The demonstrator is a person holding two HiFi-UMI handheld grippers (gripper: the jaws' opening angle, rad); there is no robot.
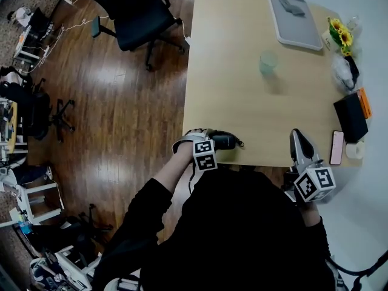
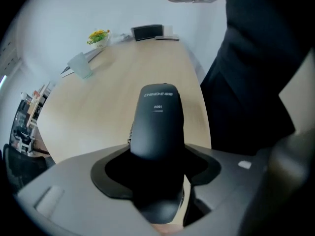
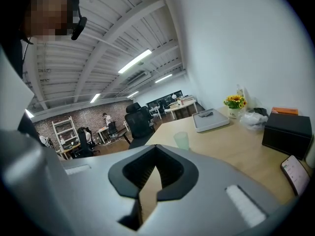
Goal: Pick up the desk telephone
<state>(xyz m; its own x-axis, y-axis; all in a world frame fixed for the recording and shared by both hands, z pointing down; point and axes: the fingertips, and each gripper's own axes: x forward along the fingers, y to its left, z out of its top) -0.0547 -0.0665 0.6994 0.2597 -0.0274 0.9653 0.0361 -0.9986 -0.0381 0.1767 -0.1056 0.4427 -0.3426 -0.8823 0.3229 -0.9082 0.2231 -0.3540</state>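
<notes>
I'm clamping my left gripper [image 1: 212, 140] on the handset [image 2: 158, 122], it seems, at the desk's [image 1: 242, 102] near edge. My right gripper [image 1: 297, 136] is hovering empty, its jaws together.

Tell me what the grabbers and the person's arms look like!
The left gripper and right gripper are grey with black jaw pads. Each carries a white cube printed with black square markers. The person wears black sleeves.

Light-wood bench [image 1: 242, 102]. Far right cnr: grey tray [image 1: 295, 22]. Mid: clear green cup [image 1: 268, 62], alone. Right edge, far to near: sunflower pot [image 1: 339, 36], clear bag [image 1: 343, 71], black box [image 1: 350, 117], phone [image 1: 337, 147], white roll [image 1: 355, 151]. Near edge: black handset [image 1: 224, 140].
</notes>
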